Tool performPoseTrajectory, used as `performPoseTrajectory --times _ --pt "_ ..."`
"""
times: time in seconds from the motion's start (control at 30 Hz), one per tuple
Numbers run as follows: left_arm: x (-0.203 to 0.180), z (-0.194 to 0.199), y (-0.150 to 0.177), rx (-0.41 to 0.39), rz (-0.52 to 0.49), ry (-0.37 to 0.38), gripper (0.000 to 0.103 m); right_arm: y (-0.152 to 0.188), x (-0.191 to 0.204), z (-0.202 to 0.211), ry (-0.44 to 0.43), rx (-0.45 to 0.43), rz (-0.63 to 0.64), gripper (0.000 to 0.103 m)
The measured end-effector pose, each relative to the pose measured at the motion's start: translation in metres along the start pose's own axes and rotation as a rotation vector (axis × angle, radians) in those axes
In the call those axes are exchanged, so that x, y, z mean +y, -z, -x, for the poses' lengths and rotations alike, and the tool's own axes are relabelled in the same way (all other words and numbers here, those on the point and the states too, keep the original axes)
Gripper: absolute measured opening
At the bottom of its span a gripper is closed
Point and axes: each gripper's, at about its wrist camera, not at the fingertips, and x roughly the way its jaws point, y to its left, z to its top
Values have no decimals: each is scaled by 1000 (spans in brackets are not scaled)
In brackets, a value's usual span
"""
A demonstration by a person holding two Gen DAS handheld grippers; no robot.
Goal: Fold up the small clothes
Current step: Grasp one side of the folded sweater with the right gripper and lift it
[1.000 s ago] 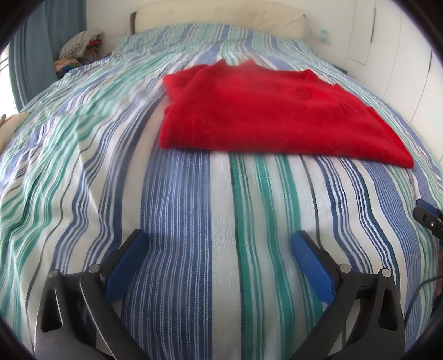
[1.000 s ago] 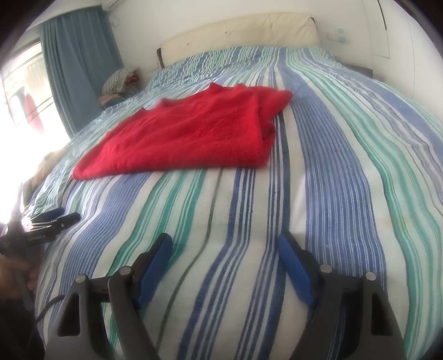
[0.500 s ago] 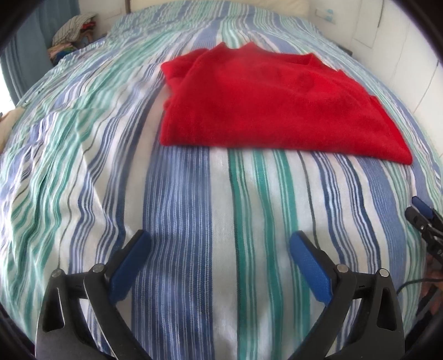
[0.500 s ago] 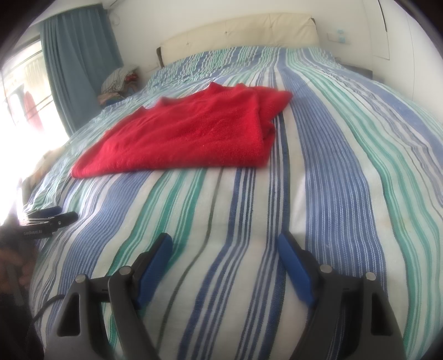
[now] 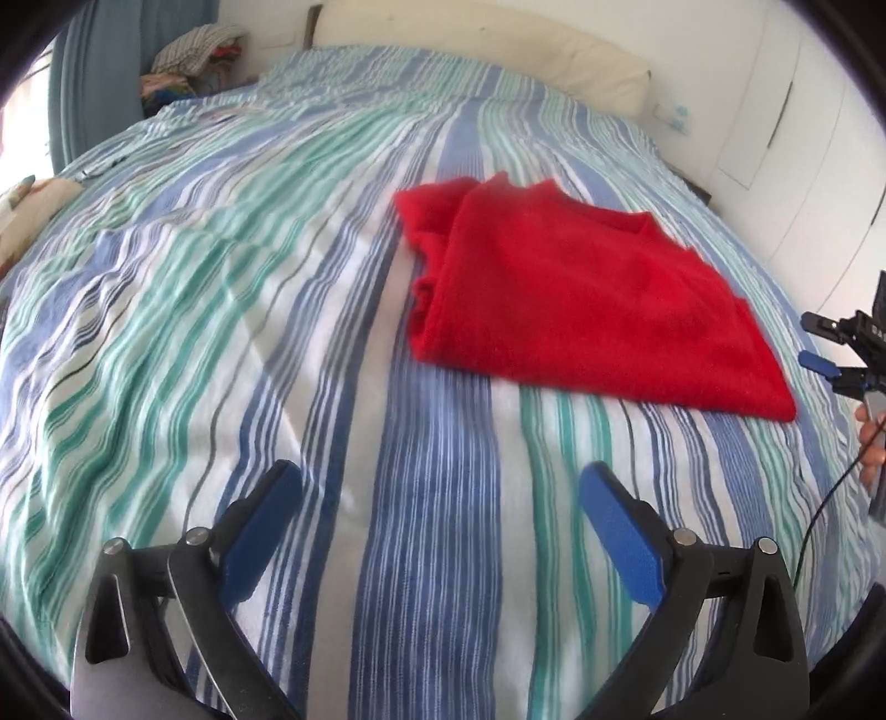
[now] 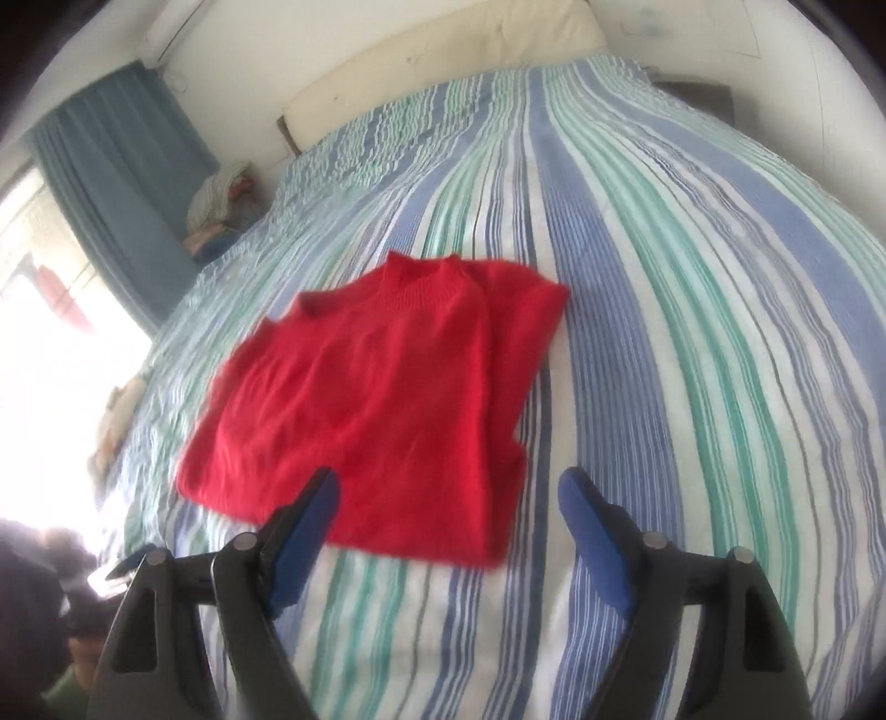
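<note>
Left wrist view: compared with half a second ago, the red sweater [image 5: 581,299] sits farther to the right and farther off in the frame, and more of the headboard [image 5: 482,50] and the far wall is now visible. The left gripper [image 5: 437,520] remains fully open, with its two blue-padded fingers spread wide above bare striped bedspread [image 5: 221,310] and nothing held between them. The sweater lies well ahead of the gripper, not touching it. The right gripper [image 5: 830,349] appears at the right edge, just beyond the sweater's near-right corner; its jaw state cannot be determined from this view.

Right wrist view: the camera has moved forward and upward since the earlier frame. The sweater [image 6: 376,410] now occupies the centre of the frame, and its near edge reaches the tip of the gripper's left finger [image 6: 304,526]. The right gripper [image 6: 448,526] is wide open and holds nothing; it hangs over the sweater's near-right corner and the bedspread [image 6: 692,332] beside it. Whether the finger touches the cloth cannot be determined.

Garment condition: the sweater is plain red knit, lying flat on the bed. It is folded into a rough rectangle, with the ribbed neckline at the far edge and an extra folded layer along its right side. Motion blur softens its edges in both views.
</note>
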Motion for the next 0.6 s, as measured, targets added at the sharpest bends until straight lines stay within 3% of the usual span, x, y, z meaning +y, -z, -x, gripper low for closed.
performPoseTrajectory --times 0.17,0.2,0.23,0.27,0.3,0.33,0.43,0.6 --pt "7 -5 -1 16 6 -19 101 -44 -36 -61 19 95 -154 75" --pt "10 -6 -2 21 19 -16 101 -46 -38 -70 -18 103 -182 74" --pt "14 -6 -2 23 29 -18 101 -45 -39 -81 -69 130 -201 64" --pt "17 -7 -2 21 38 -24 101 -44 -35 -91 -75 173 -191 34" --pt "21 -6 -3 17 47 -32 101 -44 -30 -96 -1 198 -147 17" --pt "26 -5 -5 10 58 -39 101 -46 -24 -96 54 199 -108 11" --pt "42 0 -10 -20 118 -43 101 -57 13 -74 81 155 -47 10" --pt "68 3 -16 -40 213 -42 101 -91 117 -53 -14 134 80 10"
